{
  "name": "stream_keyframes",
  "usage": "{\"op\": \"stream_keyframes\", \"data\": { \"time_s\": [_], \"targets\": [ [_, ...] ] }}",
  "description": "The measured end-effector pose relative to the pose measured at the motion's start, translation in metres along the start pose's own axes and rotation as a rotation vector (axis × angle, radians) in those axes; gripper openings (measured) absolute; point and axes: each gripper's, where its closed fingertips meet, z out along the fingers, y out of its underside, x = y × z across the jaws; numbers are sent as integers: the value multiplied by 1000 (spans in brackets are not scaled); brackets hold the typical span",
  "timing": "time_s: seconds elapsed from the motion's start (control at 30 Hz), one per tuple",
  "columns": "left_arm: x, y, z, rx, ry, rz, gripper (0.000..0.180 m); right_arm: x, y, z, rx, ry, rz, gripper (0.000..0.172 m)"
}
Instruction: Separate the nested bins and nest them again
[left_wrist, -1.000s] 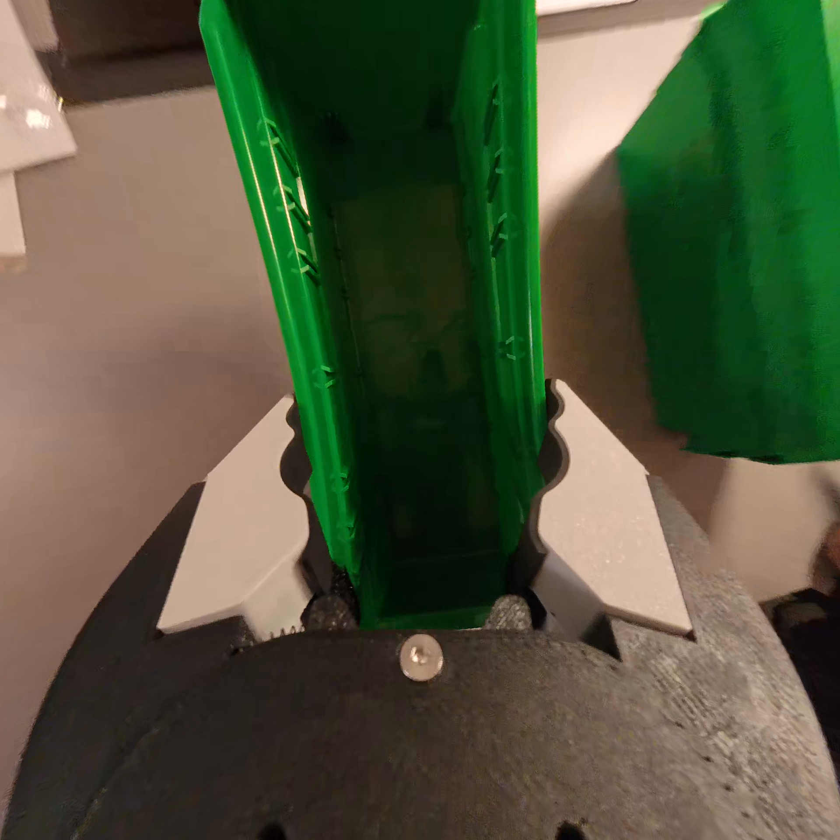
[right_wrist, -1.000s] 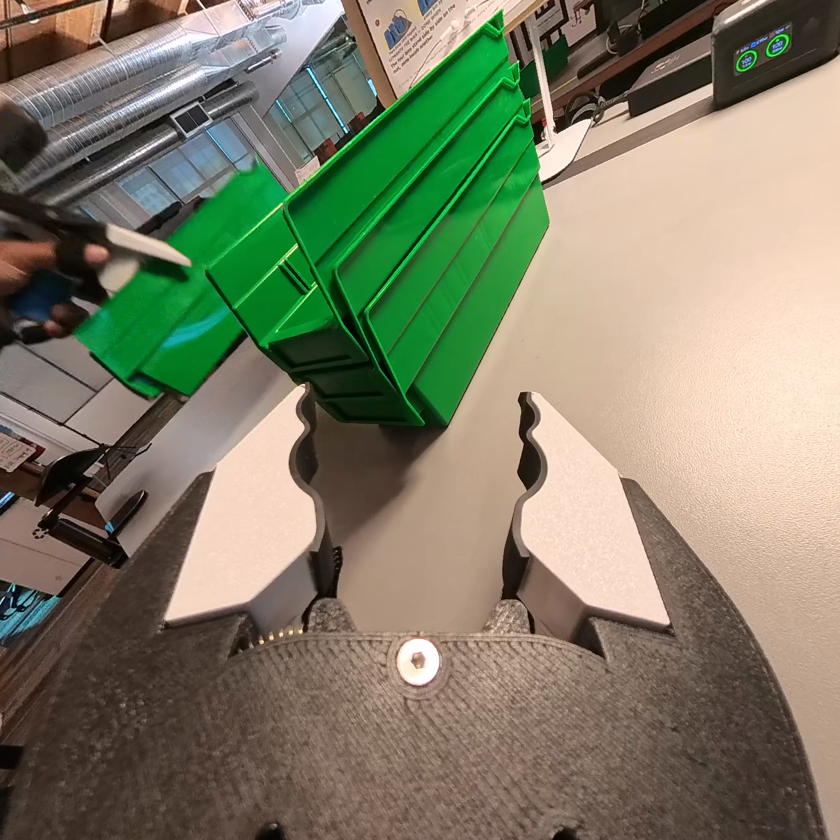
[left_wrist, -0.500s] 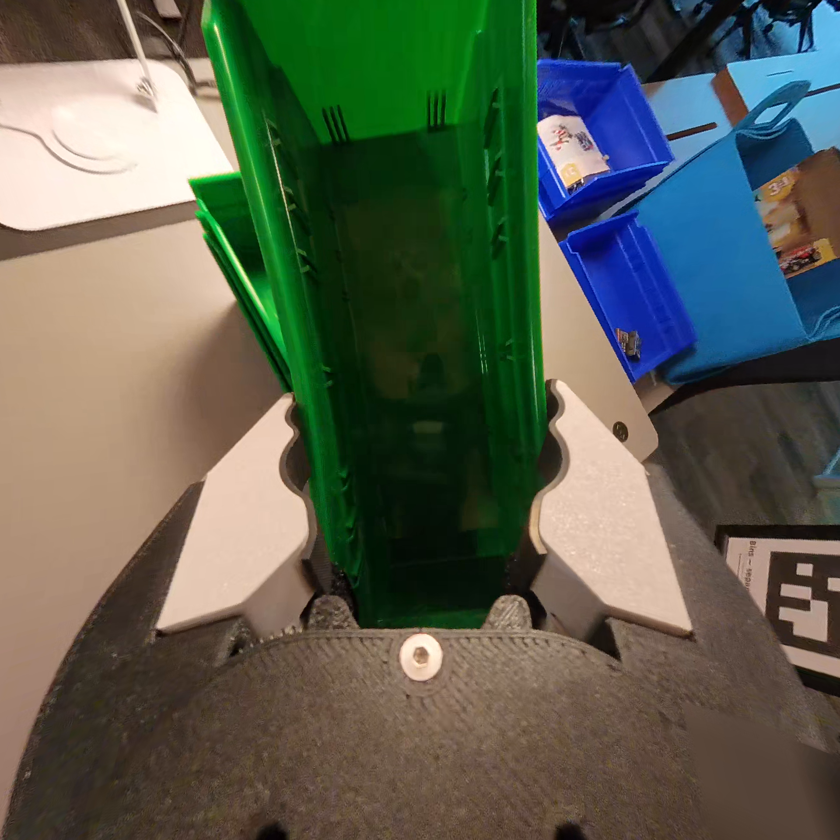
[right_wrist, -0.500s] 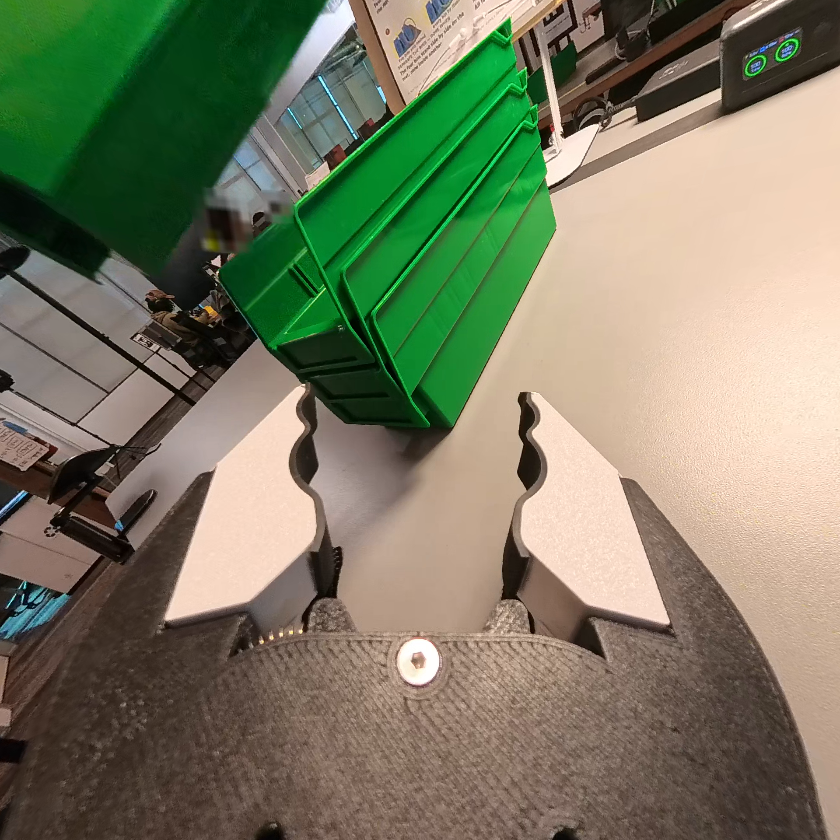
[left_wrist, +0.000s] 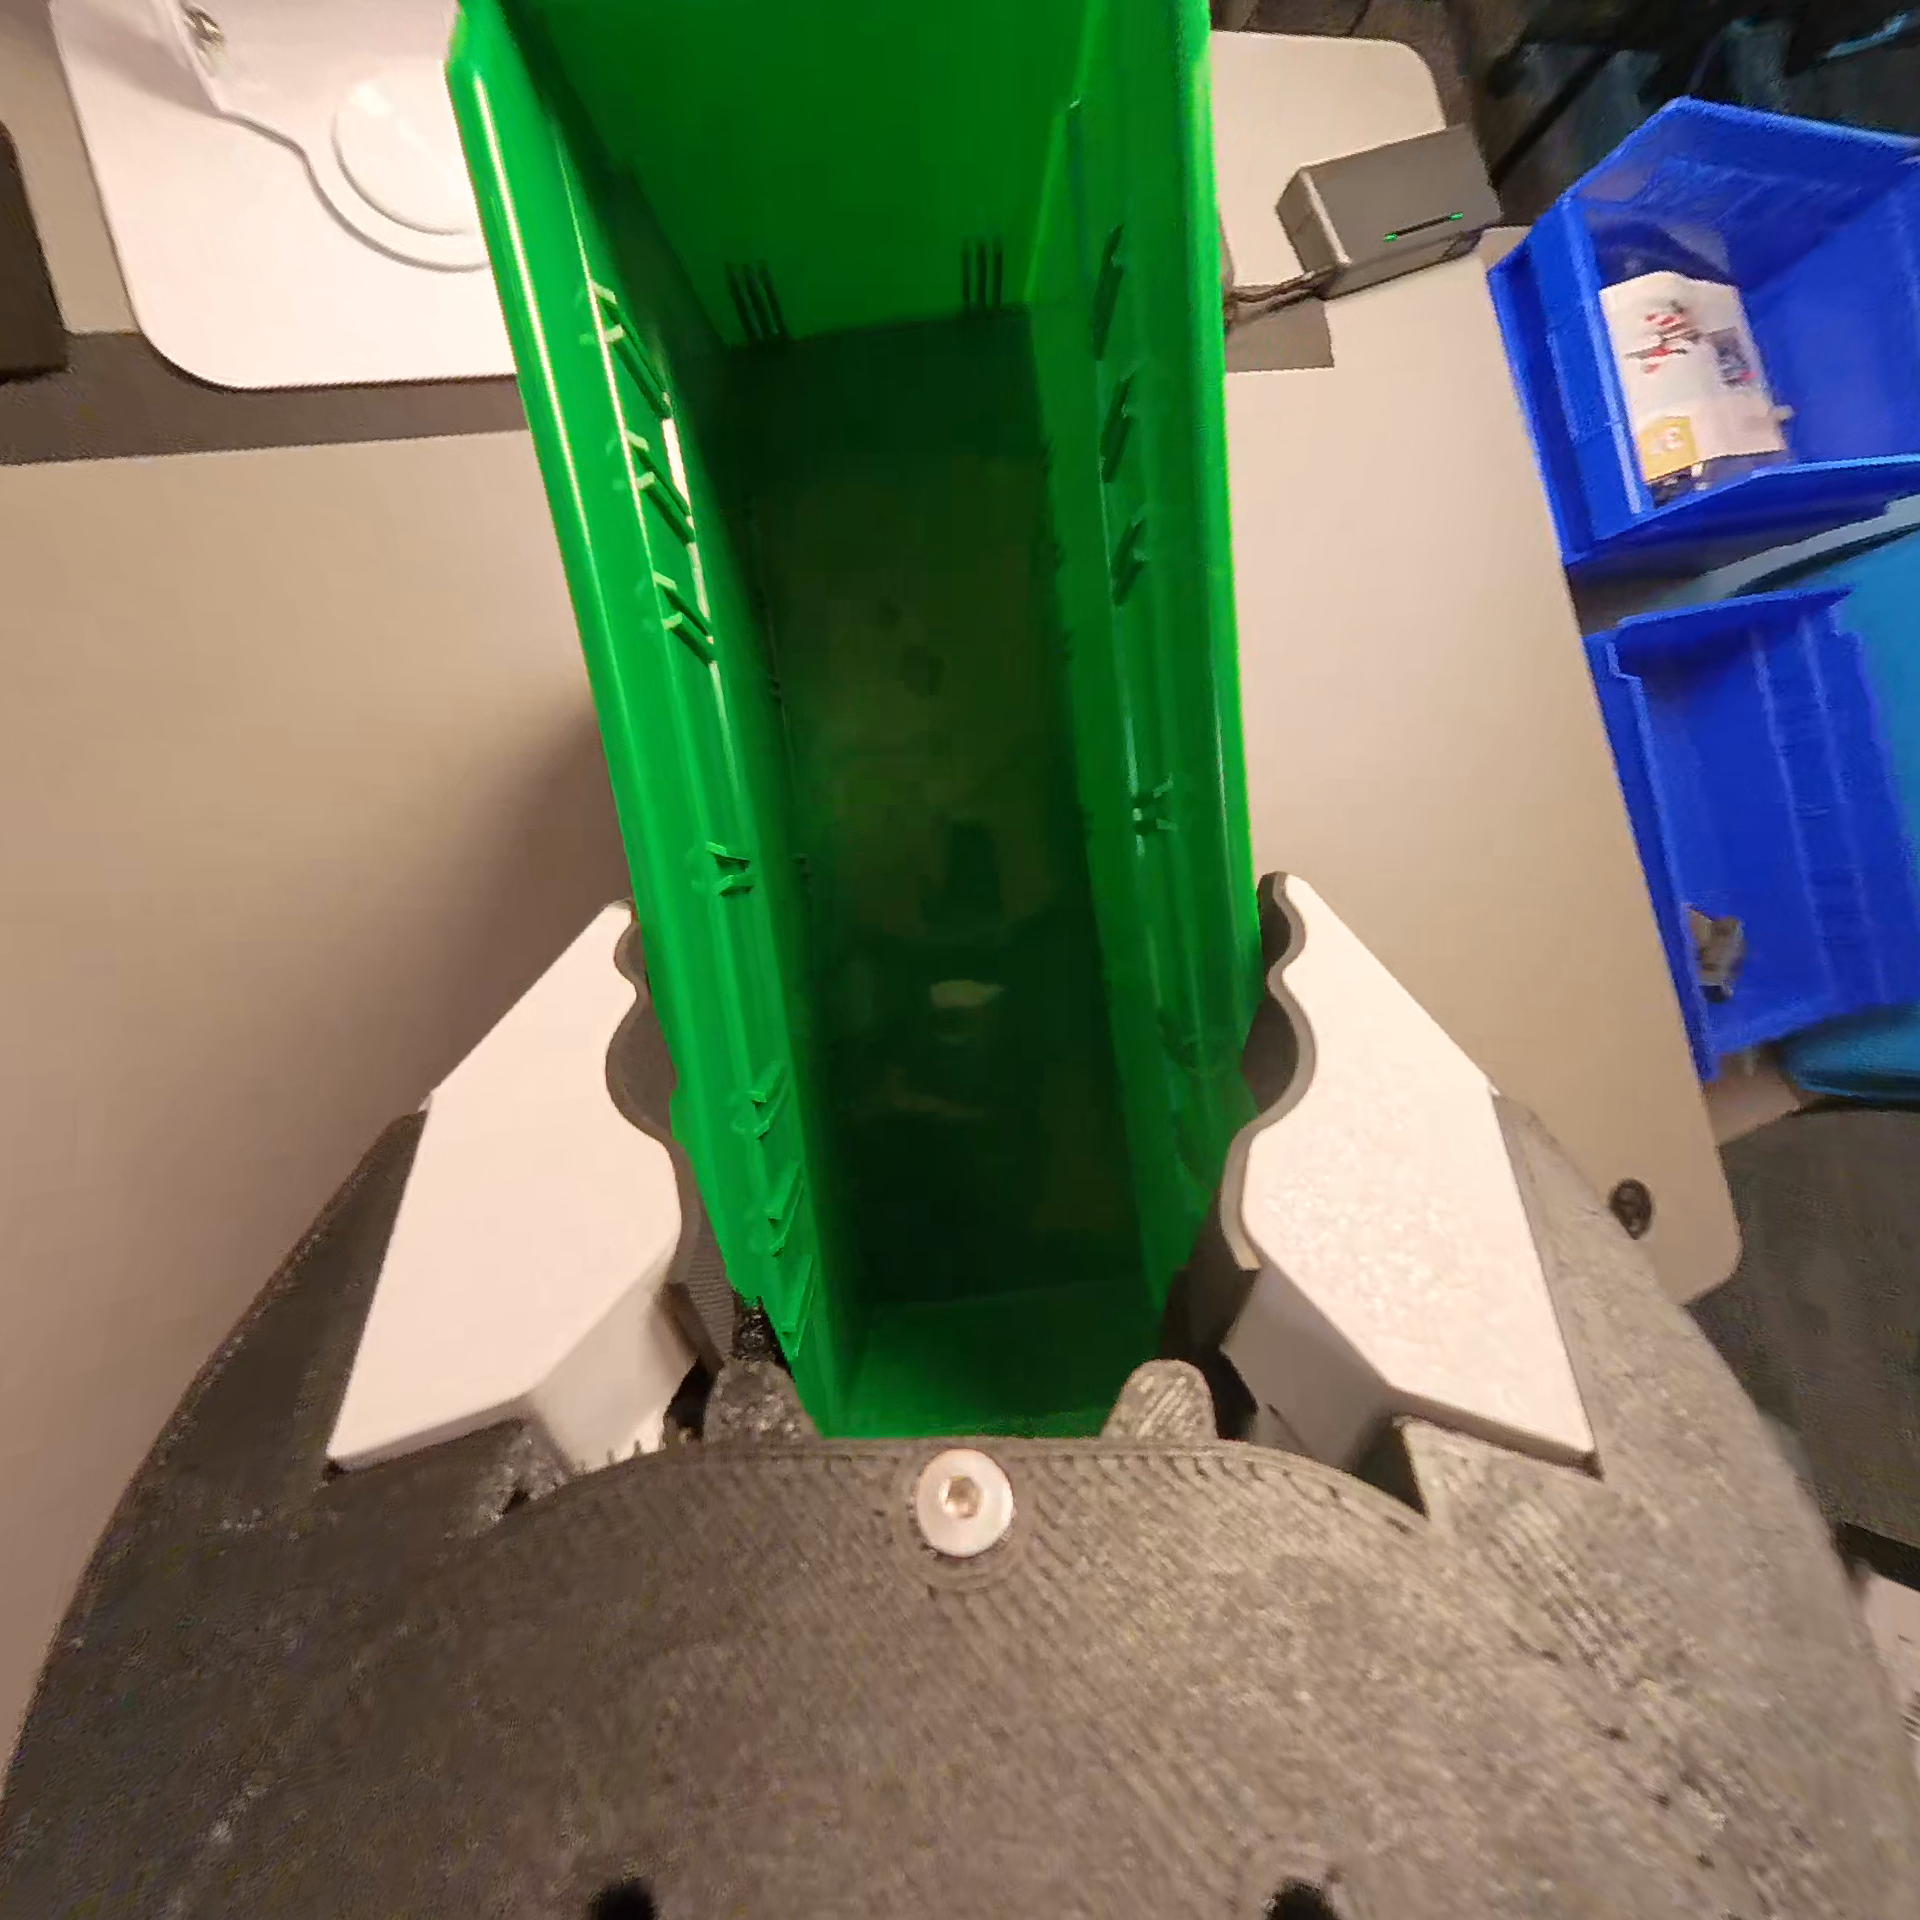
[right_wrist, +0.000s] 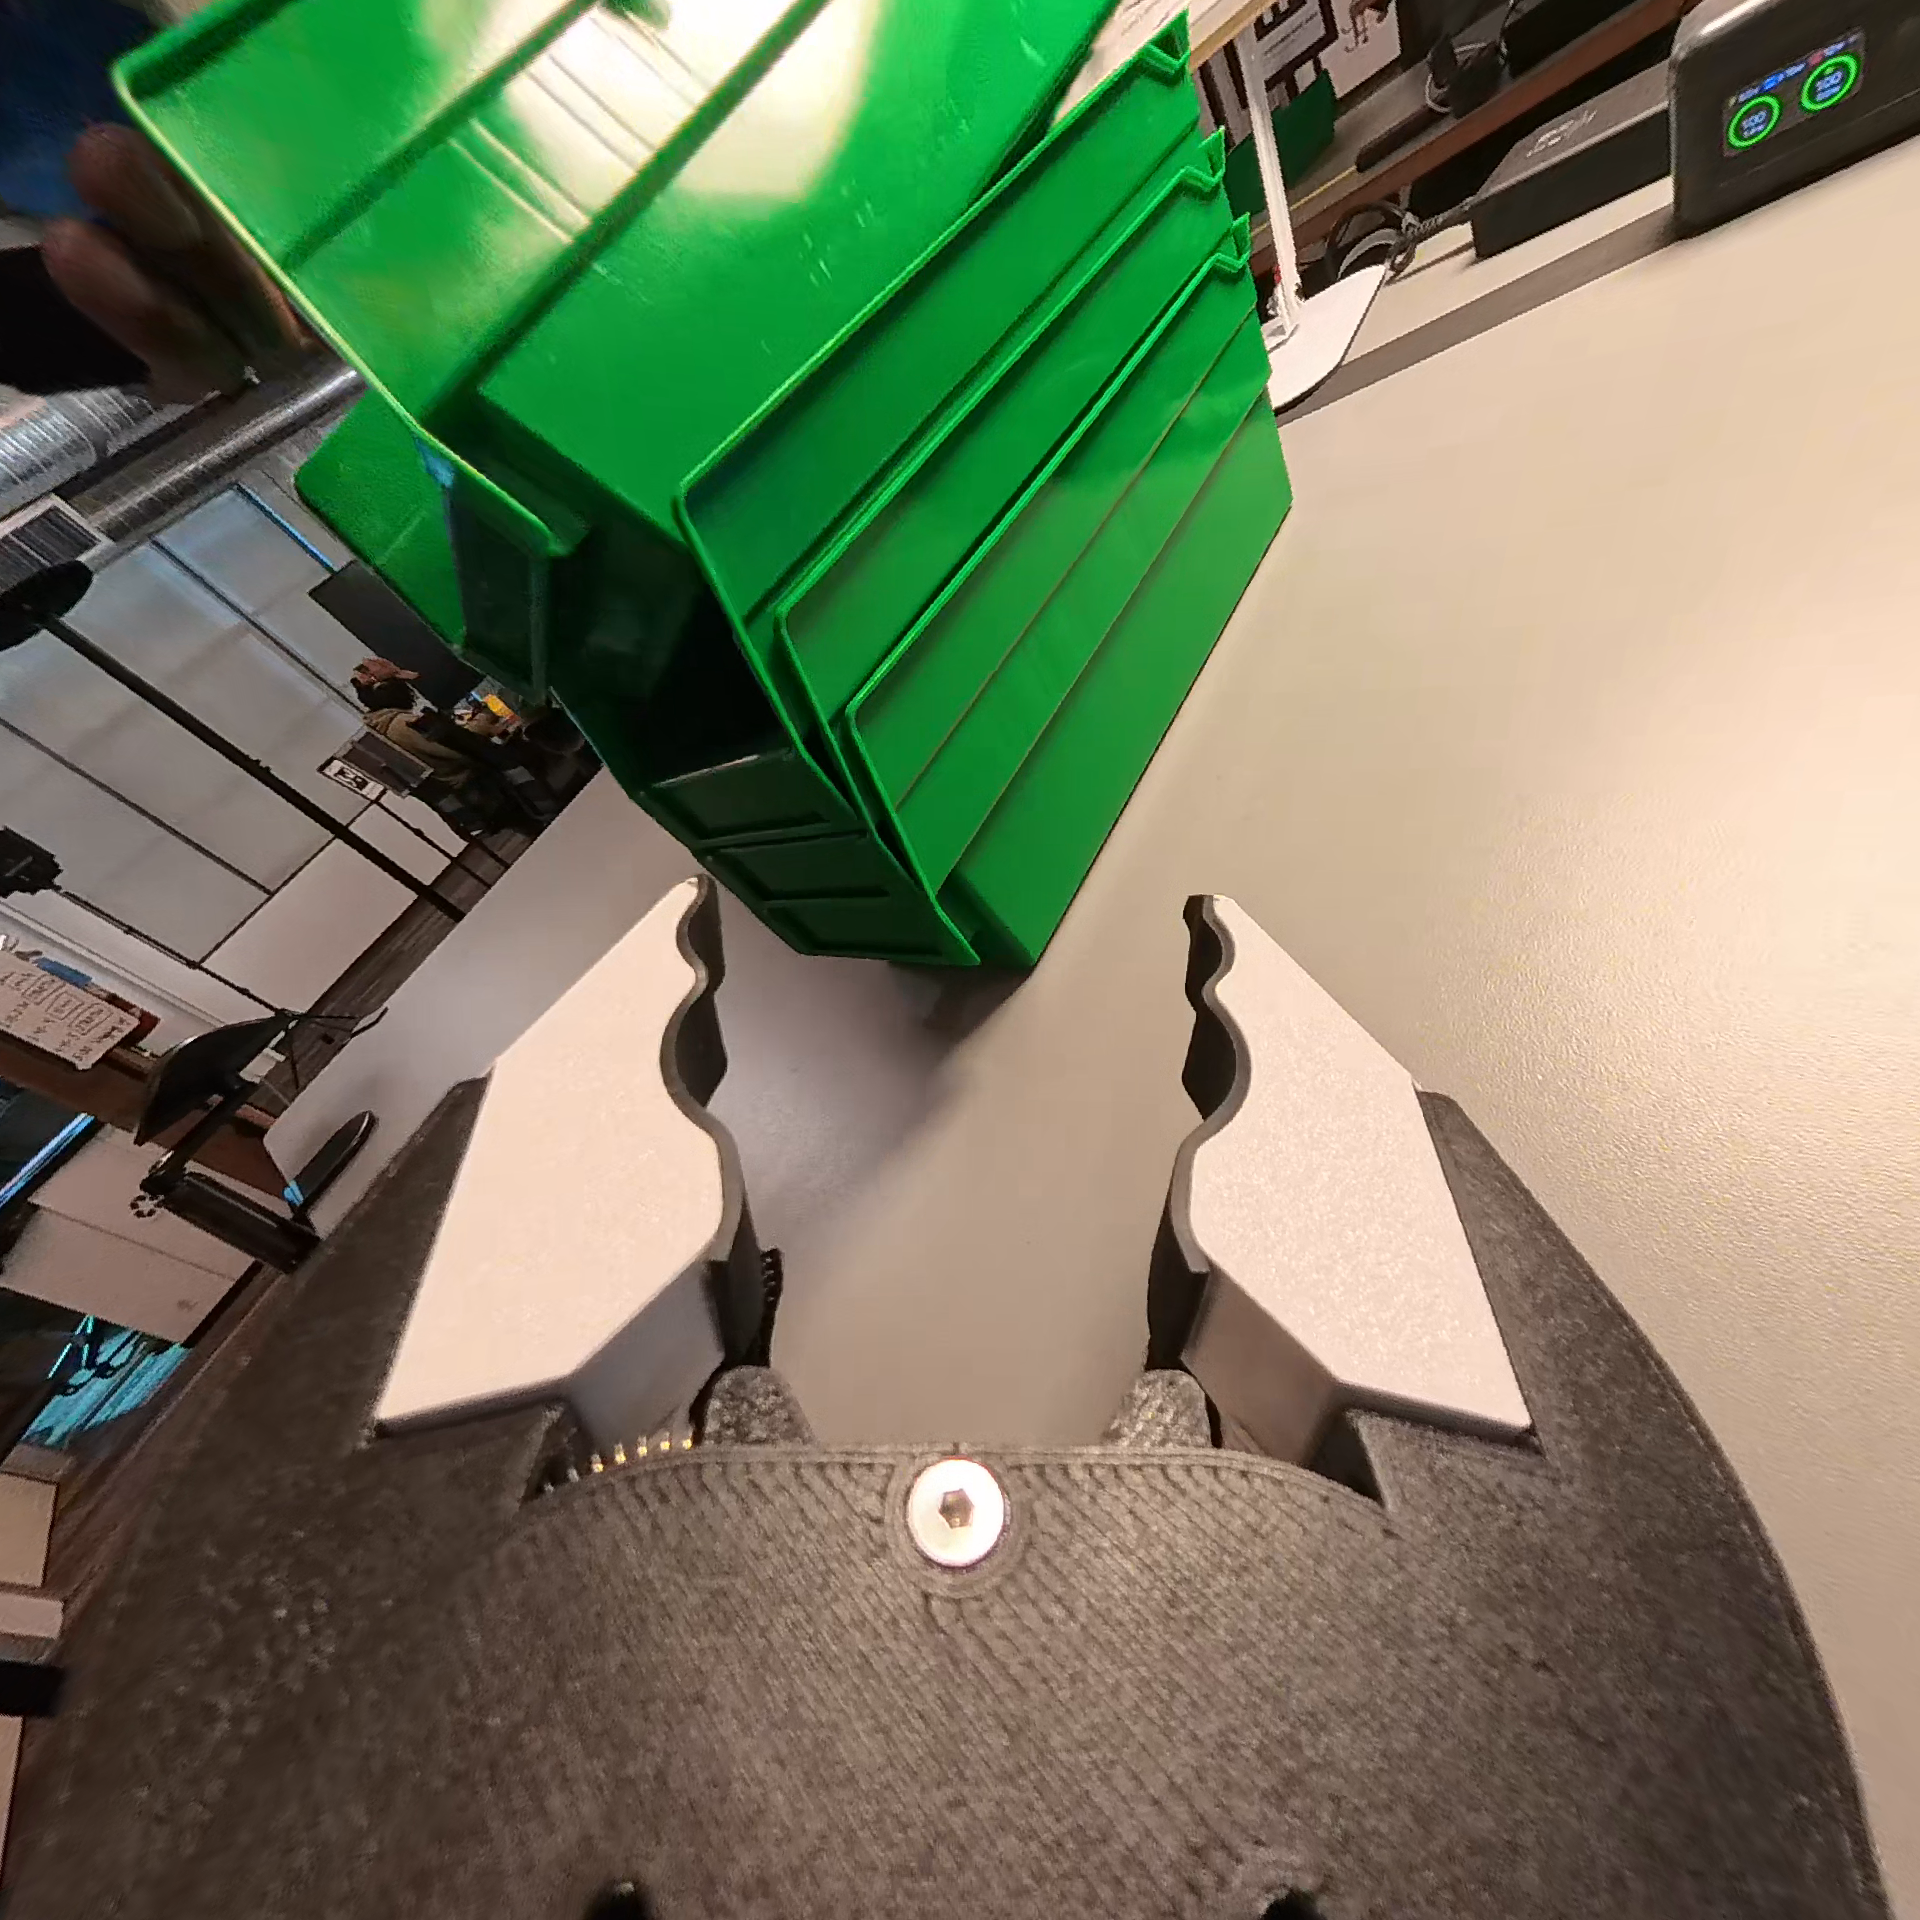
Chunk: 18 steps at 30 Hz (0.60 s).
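The left gripper (left_wrist: 951, 997) clamps a long, narrow green plastic bin (left_wrist: 935, 727) across its width, both grey pads pressed on its side walls, the bin reaching toward 12 o'clock above the beige tabletop (left_wrist: 260, 727). The right gripper (right_wrist: 951, 997) stands open with nothing between its fingers. At its 12 o'clock a stack of nested green plastic bins (right_wrist: 1039, 644) rests on the table, and the held bin hangs tilted over the stack's 11 o'clock end.

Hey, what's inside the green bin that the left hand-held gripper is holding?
The green bin looks empty: only its bare, shiny floor and ribbed side walls show. Its near end is hidden behind the left hand-held gripper body, and its far end runs out of view.
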Motion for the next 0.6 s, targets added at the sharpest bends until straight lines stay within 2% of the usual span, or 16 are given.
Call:
{"op": "stream_keyframes", "data": {
  "time_s": [0.03, 0.17, 0.33, 0.5, 0.6],
  "targets": [
    [0, 1, 1, -3, -22, 16, 112, 0, 0, 0, -1, 1, 1, 91],
    [0, 7, 10, -19, -107, 68, 116, 1, 1, 1, -7, 7, -3, 90],
    [1, 8, 26, -24, -147, 110, 121, -1, 0, -1, 2, 4, -11, 91],
    [8, 7, 36, -14, -113, 138, 123, -1, 0, -2, 3, 0, -9, 91],
    [19, 0, 27, 19, -64, 188, 134, -1, 1, -1, -2, 1, -9, 91]
  ]
}}
